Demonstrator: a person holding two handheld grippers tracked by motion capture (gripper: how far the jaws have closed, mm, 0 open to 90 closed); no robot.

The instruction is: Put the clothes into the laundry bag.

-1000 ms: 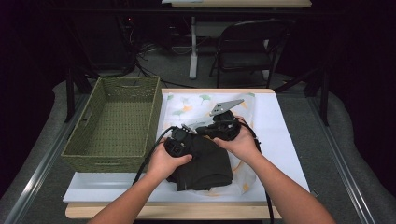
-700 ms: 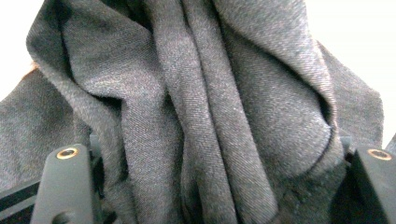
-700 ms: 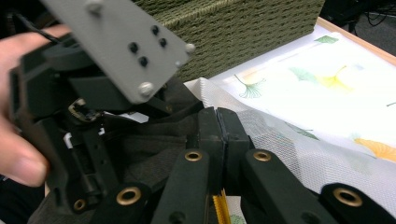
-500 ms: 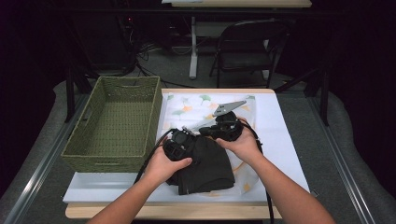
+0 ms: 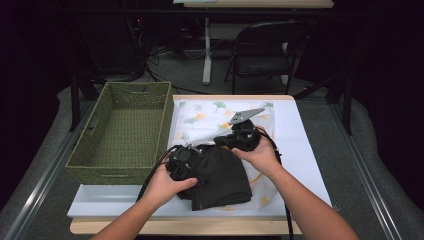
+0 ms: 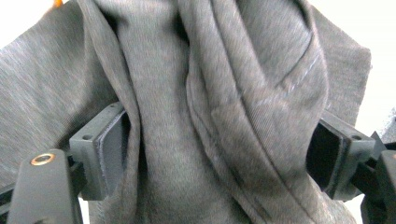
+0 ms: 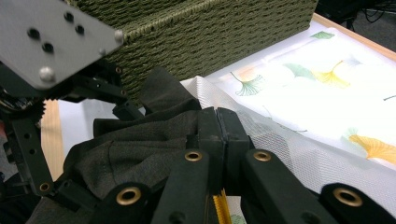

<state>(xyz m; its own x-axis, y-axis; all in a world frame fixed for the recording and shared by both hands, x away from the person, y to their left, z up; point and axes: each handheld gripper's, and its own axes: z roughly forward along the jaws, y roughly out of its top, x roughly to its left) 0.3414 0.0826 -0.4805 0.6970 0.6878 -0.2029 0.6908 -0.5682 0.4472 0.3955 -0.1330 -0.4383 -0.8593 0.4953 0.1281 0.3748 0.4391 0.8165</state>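
Left gripper spread around bunched dark garment; right gripper pressed together, pinching its edge. Garment not yet in basket beside left gripper.

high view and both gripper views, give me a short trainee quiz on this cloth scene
1. True or false: the green woven basket is to the left of the white leaf-print cloth.
2. What lies between the open jaws of the left hand-held gripper?
A. dark grey fabric garment
B. a basket handle
C. nothing
3. Fill in: the right hand-held gripper has its jaws ____.

Key: 1 true; 2 A; 3 shut, at the dark garment's edge; whether fabric is pinched cannot be told.
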